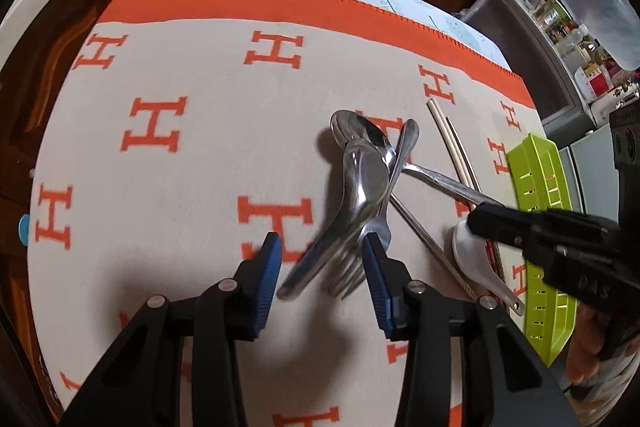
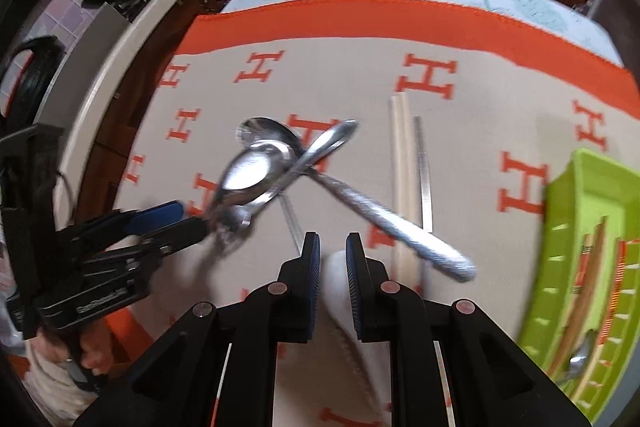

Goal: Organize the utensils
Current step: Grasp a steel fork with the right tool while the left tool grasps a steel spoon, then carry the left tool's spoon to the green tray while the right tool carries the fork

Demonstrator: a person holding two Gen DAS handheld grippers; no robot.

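An orange-edged cloth patterned with H's covers the counter; a green tray sits at its right edge. The left tool is spread around a blurred spoon and fork. The right tool pinches a white spoon. Chopsticks lie beside the pile
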